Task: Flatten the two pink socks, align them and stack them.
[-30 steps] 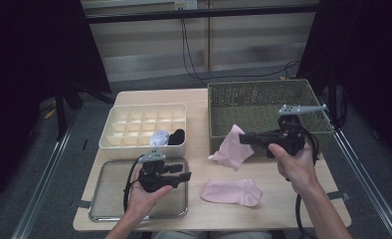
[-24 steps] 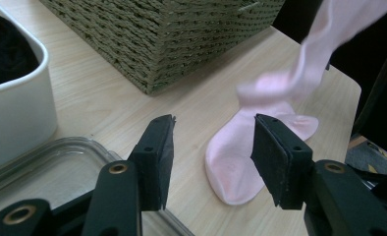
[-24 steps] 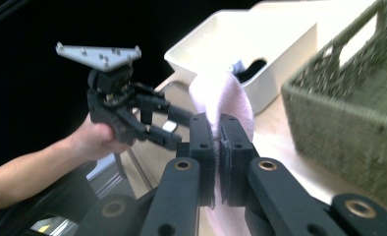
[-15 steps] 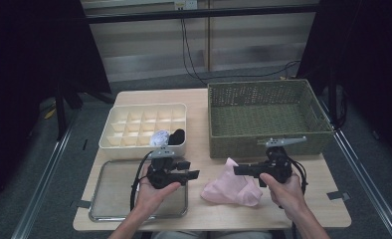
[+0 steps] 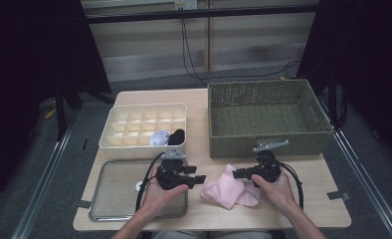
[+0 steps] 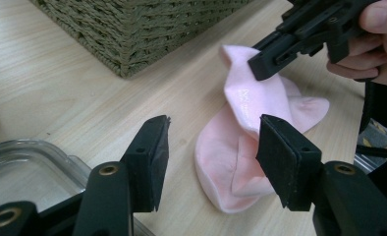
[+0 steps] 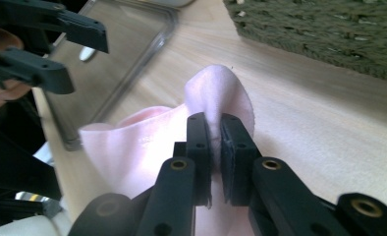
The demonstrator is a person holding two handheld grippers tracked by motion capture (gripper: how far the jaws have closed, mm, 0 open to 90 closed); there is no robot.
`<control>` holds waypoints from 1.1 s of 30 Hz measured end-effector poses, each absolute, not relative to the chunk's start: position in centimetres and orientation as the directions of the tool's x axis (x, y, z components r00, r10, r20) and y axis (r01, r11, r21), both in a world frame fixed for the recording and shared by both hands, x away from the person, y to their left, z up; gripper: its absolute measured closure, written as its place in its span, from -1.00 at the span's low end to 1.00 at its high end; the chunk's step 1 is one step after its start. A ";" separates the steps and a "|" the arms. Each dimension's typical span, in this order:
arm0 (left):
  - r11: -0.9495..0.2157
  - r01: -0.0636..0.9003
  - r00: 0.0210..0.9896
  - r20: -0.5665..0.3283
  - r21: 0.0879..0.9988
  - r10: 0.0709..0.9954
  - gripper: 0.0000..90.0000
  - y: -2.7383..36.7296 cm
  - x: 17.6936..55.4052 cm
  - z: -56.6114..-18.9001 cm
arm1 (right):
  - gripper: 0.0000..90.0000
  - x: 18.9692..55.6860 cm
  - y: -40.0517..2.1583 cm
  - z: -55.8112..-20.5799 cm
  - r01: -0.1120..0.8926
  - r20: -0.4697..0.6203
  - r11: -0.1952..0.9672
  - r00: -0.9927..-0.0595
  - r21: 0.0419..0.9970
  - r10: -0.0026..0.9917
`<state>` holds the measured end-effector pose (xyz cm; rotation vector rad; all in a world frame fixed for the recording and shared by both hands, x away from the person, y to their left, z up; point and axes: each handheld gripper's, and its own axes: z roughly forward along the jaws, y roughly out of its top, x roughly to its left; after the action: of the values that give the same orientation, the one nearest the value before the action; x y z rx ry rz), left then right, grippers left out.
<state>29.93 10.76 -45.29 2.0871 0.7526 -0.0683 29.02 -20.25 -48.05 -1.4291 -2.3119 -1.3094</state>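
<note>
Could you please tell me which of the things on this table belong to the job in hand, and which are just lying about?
In the job:
- pink socks, one laid over the other
- right gripper, shut on the upper sock
- left gripper, open, near the socks

Lying about:
- wicker basket
- compartment tray, with rolled items in two cells
- clear tray

The socks (image 5: 230,190) are showing pale pink against the light wood-grain desk (image 5: 313,194). The woven basket (image 5: 263,117) is looking olive green, the organiser (image 5: 143,124) cream, both grippers' jaws black.
</note>
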 end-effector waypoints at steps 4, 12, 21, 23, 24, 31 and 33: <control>-0.415 0.539 0.814 -0.328 0.733 0.479 0.00 10.3 30.0 -45.4 | 0.63 29.7 -20.2 -48.8 0.780 0.493 0.181 -0.537 0.599 0.684; -0.434 0.538 0.824 -0.341 0.723 0.453 -0.04 10.7 29.1 -45.9 | 0.29 28.5 -21.3 -47.4 0.770 0.496 0.138 -0.526 0.624 0.691; -0.483 0.524 0.842 -0.344 0.702 0.415 -0.02 10.4 28.2 -46.1 | 0.38 24.3 -21.1 -47.4 0.779 0.492 0.188 -0.541 0.598 0.682; -0.499 0.521 0.847 -0.347 0.693 0.404 0.05 10.1 28.2 -46.4 | 0.40 23.7 -21.0 -47.8 0.782 0.490 0.202 -0.545 0.590 0.680; -0.505 0.516 0.851 -0.345 0.692 0.395 0.07 10.0 28.2 -46.5 | 0.41 23.6 -21.0 -48.0 0.786 0.495 0.204 -0.544 0.584 0.678; -0.571 0.490 0.870 -0.339 0.659 0.357 0.30 9.1 28.2 -47.5 | 0.40 24.0 -20.4 -48.8 0.797 0.491 0.231 -0.541 0.558 0.682; -0.578 0.488 0.872 -0.338 0.654 0.354 0.33 8.9 28.1 -47.7 | 0.40 24.1 -20.2 -49.1 0.798 0.486 0.243 -0.544 0.551 0.684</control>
<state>28.14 8.91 -47.70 2.2437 0.6048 -0.2167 24.05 -20.16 -49.05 -1.4190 -2.3590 -1.1858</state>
